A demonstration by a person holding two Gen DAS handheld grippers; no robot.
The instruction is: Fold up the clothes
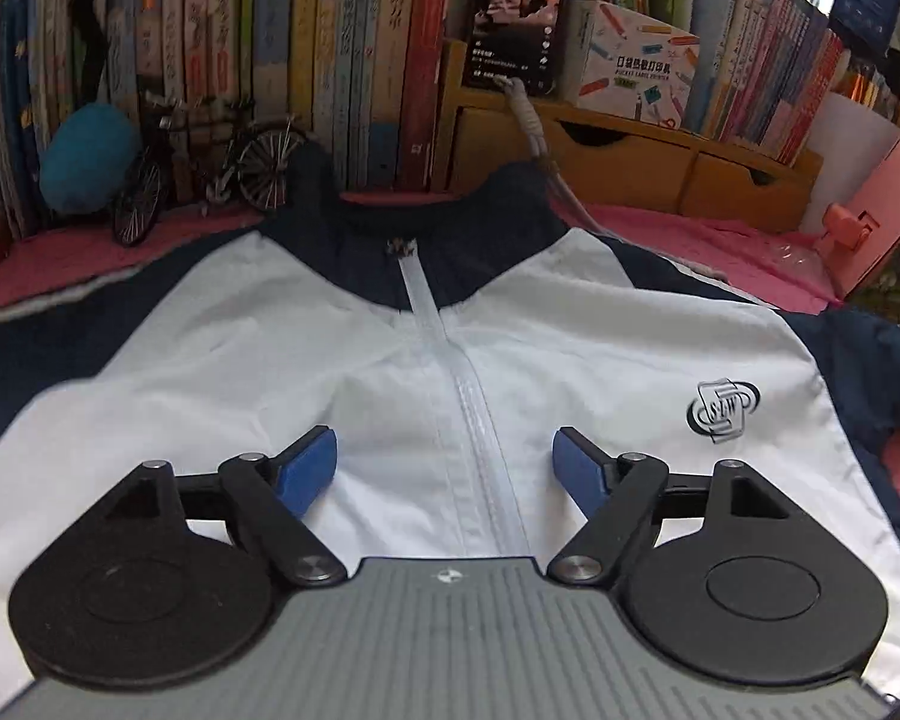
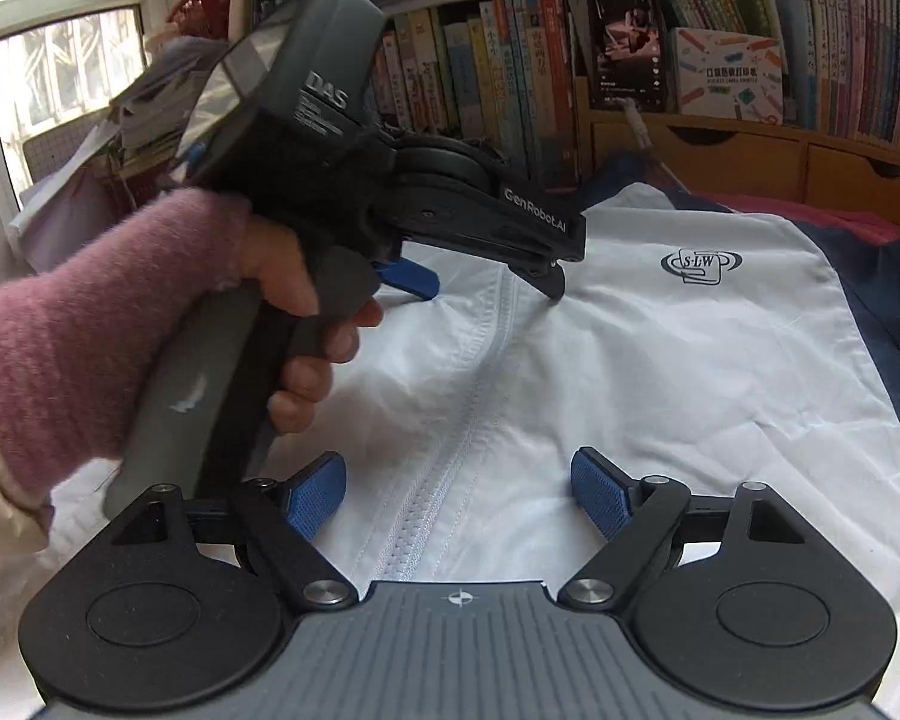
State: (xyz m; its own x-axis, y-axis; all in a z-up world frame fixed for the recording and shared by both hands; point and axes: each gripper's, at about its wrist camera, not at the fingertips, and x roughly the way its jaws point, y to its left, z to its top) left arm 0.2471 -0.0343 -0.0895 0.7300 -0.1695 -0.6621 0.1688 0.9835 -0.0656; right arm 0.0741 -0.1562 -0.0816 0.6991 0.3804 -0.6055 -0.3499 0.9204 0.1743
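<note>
A white jacket (image 1: 240, 360) with navy collar and sleeves lies front up and zipped on a pink cloth (image 1: 60, 252). Its zip (image 1: 474, 420) runs down the middle and a dark logo (image 1: 723, 411) sits on the chest. My left gripper (image 1: 444, 444) hovers open over the zip, with only cloth below its blue pads. In the right wrist view a hand in a pink sleeve (image 2: 90, 348) holds the left gripper (image 2: 486, 285) low over the jacket (image 2: 690, 360). My right gripper (image 2: 457, 468) stands open nearer the hem, astride the zip (image 2: 438, 480), holding nothing.
Books fill the shelves behind. At the back left stand a model bicycle (image 1: 210, 168) and a blue plush (image 1: 87, 156). Wooden drawers (image 1: 630, 156), a phone (image 1: 513, 24) with a cable, and a pink box (image 1: 888, 204) sit at the back right. A window (image 2: 60, 60) is on the left.
</note>
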